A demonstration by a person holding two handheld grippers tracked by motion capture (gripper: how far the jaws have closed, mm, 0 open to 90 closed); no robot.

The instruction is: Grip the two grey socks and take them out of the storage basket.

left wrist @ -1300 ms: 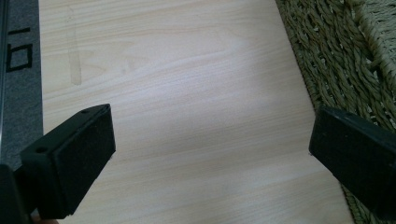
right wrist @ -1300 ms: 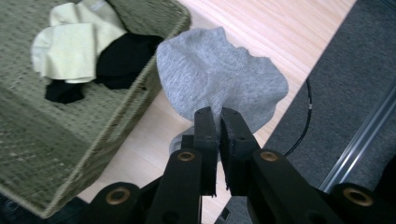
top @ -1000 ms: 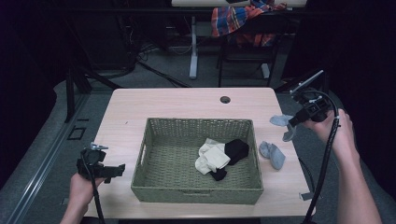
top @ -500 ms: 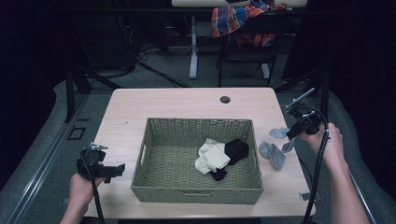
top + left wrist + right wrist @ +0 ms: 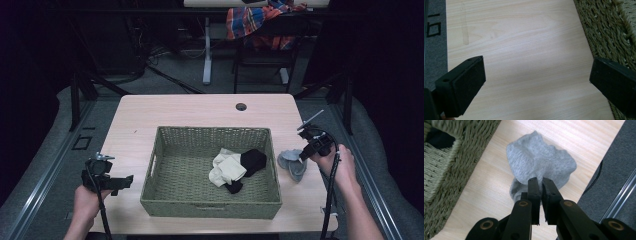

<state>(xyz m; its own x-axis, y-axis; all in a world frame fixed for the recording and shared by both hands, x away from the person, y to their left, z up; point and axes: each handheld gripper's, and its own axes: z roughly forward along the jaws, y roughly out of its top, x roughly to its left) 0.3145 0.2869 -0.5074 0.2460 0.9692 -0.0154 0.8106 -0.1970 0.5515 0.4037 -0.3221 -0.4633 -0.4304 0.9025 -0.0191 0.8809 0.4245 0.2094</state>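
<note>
Light wooden table (image 5: 165, 112) in a dark room, woven basket (image 5: 212, 205) at its middle holding white and black socks (image 5: 235, 167). Right gripper (image 5: 539, 182): jaws closed, pinching a grey sock (image 5: 541, 162) that lies on the table just beyond its tips, basket to its left. Left gripper (image 5: 537, 75): jaws wide apart over bare wood, basket wall beside its right jaw.
</note>
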